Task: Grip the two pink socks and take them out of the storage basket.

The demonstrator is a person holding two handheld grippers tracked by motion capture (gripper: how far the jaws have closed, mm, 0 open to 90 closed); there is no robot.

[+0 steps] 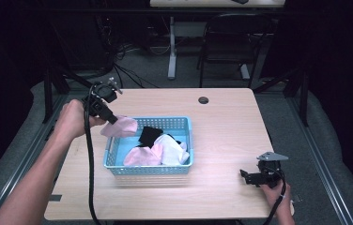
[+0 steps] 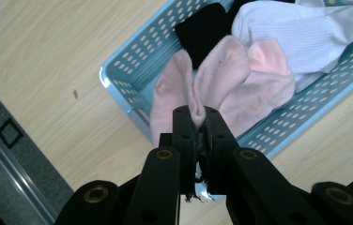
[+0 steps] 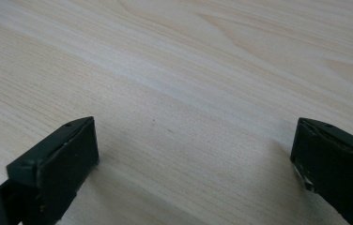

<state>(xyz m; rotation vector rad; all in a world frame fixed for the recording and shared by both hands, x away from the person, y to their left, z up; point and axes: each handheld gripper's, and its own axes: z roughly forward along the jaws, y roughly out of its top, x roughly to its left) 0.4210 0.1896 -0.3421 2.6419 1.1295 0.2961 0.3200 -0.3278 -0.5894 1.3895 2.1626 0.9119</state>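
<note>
A light blue perforated basket (image 1: 184,126) stands on the wooden table (image 1: 226,122) and holds pink, white and black socks. My left gripper (image 1: 113,120) is shut on a pink sock (image 1: 122,127), held above the basket's left rim. In the left gripper view that pink sock (image 2: 221,77) hangs folded from the closed jaws of my left gripper (image 2: 198,115) over the basket's corner (image 2: 118,75). A second pink sock (image 1: 141,156), a white sock (image 1: 172,149) and a black sock (image 1: 149,135) lie inside. My right gripper (image 1: 246,174) rests open near the table's front right, its jaws wide over bare wood (image 3: 188,117).
A round cable hole (image 1: 203,100) sits near the table's far edge. A dark chair (image 1: 228,44) and a desk leg (image 1: 172,47) stand beyond the table. Black cables trail from both grippers toward the front edge.
</note>
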